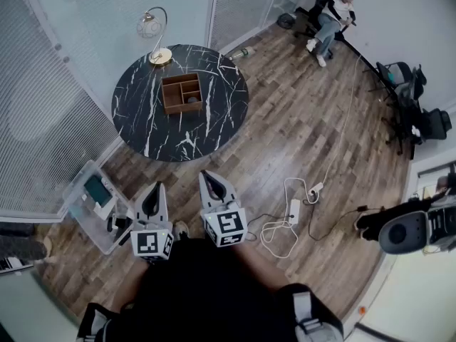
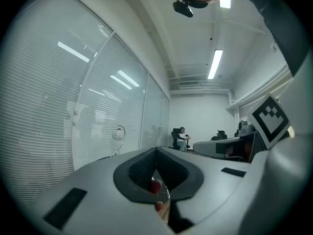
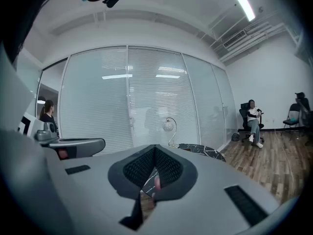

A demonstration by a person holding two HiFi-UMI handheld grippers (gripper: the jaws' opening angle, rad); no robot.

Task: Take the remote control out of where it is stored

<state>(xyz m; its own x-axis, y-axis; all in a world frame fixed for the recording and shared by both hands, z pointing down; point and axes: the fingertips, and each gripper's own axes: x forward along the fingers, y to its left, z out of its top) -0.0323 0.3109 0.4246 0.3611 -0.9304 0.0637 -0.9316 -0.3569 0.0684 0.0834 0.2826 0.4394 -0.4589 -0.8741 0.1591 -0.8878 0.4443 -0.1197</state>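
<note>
Two grippers near one round table (image 1: 142, 123)
Left gripper (image 1: 152, 204), right gripper (image 1: 212, 185): jaws together, empty; on table: one wooden box (image 1: 181, 92), one lamp (image 1: 149, 26).

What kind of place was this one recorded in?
Probably an office: glass partition walls with blinds, office chairs at the room's edge, and a round black marble table on wood flooring.

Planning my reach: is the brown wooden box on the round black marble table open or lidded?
Open: the head view looks into the brown wooden box, showing dividers and a dark object inside.
</note>
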